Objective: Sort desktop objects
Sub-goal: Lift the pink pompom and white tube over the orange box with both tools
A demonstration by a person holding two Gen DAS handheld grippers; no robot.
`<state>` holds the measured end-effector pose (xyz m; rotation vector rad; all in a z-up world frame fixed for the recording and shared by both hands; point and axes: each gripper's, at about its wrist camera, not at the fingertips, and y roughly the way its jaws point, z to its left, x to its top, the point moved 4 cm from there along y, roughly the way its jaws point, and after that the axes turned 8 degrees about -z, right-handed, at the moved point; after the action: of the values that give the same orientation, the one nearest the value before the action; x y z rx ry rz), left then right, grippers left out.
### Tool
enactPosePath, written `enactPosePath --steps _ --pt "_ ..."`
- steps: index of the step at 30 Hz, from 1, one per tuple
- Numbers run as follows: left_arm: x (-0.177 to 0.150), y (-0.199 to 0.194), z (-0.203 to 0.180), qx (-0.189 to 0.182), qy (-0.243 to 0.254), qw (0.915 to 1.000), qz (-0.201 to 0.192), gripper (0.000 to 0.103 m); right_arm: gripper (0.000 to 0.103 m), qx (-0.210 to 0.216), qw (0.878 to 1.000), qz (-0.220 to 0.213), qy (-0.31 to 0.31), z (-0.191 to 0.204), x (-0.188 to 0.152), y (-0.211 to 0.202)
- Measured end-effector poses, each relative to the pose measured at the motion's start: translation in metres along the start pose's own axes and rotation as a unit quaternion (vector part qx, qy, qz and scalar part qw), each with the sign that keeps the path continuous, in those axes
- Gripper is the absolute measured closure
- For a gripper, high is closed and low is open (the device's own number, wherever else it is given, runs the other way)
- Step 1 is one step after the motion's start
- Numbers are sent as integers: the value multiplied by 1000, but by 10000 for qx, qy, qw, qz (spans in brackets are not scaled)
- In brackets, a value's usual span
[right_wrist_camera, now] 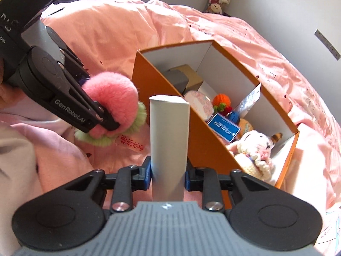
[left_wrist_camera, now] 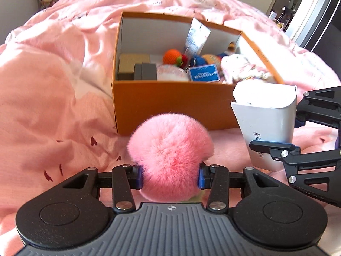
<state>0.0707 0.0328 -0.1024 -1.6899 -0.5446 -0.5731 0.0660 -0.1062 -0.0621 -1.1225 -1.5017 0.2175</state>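
Nearest the left wrist lens, the left gripper [left_wrist_camera: 170, 176] is clenched on a pink pompom [left_wrist_camera: 169, 151], its blue pads [left_wrist_camera: 139, 176] sunk into the fluff at either side; from the right wrist view the same toy shows a green fringe and a paper tag with red characters [right_wrist_camera: 131, 145] hanging beneath it, so it seems to be a plush peach charm held by its soft body. At about three o'clock in the left view, the right gripper [right_wrist_camera: 168, 176] grasps a tall white carton [left_wrist_camera: 265, 119], squeezed low on its sides so it stands upright with most of its length projecting forward. Both loads hang just short of the near wall of the orange cardboard box [left_wrist_camera: 170, 104], which sits on a pink duvet [left_wrist_camera: 53, 85] at twelve o'clock. Inside it lie brown and grey blocks [left_wrist_camera: 136, 67] at the left end, an orange knitted toy [left_wrist_camera: 172, 57], a blue card [left_wrist_camera: 204, 74] and a white crocheted doll [left_wrist_camera: 240, 68] toward the right. Held at about the height of the box's rim, both items look poised to be carried over it and dropped in, probably each beside its own kind.
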Motion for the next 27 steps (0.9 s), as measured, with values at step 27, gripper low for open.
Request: enactPosePath --steps 27 --pt "114 -30 -34 23 741 9932 -896 52 72 -730 9943 -759 -186 -75 72 -29"
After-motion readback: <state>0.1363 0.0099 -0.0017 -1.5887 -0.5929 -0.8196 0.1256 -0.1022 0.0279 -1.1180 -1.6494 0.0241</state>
